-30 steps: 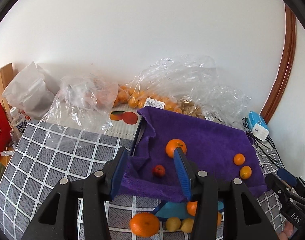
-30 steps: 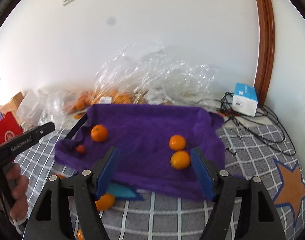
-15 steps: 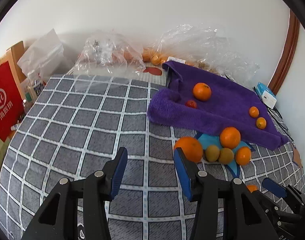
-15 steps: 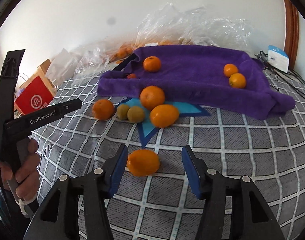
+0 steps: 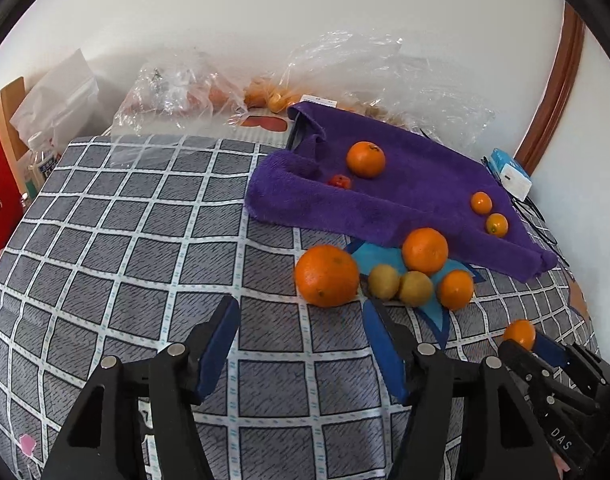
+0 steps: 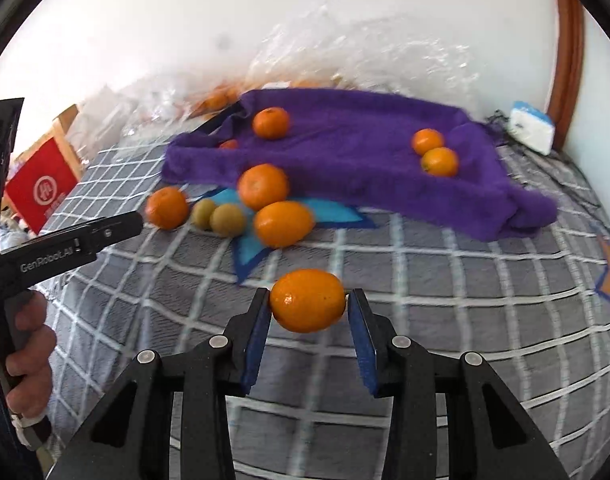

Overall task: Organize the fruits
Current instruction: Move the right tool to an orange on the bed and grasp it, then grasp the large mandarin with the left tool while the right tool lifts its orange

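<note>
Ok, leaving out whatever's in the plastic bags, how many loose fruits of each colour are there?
Orange fruits: 7, counting the held orange in the right gripper
Yellow-green fruits: 2
Small red fruit: 1
Total: 10

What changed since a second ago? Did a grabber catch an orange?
Yes. The right gripper pulled back from the purple fluffy towel, dropped low and closed on a loose oval orange fruit. The left gripper also pulled back, staying open. The towel's fruits stayed put.
</note>
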A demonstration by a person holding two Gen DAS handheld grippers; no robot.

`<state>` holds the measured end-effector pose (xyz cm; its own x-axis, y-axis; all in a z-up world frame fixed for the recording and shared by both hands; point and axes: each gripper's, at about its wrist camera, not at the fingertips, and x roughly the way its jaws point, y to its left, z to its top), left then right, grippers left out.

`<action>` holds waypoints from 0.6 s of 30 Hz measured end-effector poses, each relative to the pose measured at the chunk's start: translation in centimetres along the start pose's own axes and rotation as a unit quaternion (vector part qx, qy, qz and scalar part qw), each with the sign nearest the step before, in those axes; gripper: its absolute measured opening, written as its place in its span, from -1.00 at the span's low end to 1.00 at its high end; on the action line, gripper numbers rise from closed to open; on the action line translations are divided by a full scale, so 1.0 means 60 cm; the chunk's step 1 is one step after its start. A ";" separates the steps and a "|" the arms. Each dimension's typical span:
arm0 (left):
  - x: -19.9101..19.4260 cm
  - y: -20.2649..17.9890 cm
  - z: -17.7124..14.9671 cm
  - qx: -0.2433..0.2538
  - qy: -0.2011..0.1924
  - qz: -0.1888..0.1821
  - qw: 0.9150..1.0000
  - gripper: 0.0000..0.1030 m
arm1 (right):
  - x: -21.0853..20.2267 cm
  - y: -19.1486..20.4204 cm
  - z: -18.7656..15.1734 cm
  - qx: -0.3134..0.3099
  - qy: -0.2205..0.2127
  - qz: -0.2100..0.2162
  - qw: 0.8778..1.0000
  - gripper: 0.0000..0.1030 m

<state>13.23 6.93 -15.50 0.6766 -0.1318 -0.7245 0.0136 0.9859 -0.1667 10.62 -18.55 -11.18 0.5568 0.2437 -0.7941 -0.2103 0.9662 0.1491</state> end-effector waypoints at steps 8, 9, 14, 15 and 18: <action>0.056 -0.021 0.022 0.011 0.028 0.008 1.000 0.22 | 0.007 -0.088 0.016 0.017 0.000 -0.060 0.998 -0.24; 0.061 -0.023 0.022 0.012 0.031 0.009 0.999 0.22 | 0.011 -0.095 0.019 0.019 0.000 -0.061 0.998 -0.24; 0.068 -0.020 0.022 0.015 0.018 0.018 1.000 0.17 | 0.040 -0.112 0.024 0.018 0.020 -0.070 0.997 -0.24; 0.067 -0.017 0.021 0.009 0.014 0.016 1.000 0.14 | 0.043 -0.112 0.023 0.013 0.018 -0.077 0.997 -0.24; 0.066 -0.015 0.021 0.007 0.010 0.011 1.000 -0.06 | 0.045 -0.105 0.020 0.001 0.010 -0.088 0.996 -0.24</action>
<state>16.80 5.65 -17.36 0.6616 -0.1128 -0.7413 0.0105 0.9899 -0.1413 14.42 -23.86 -13.54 0.5696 0.0691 -0.8190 -0.1092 0.9940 0.0079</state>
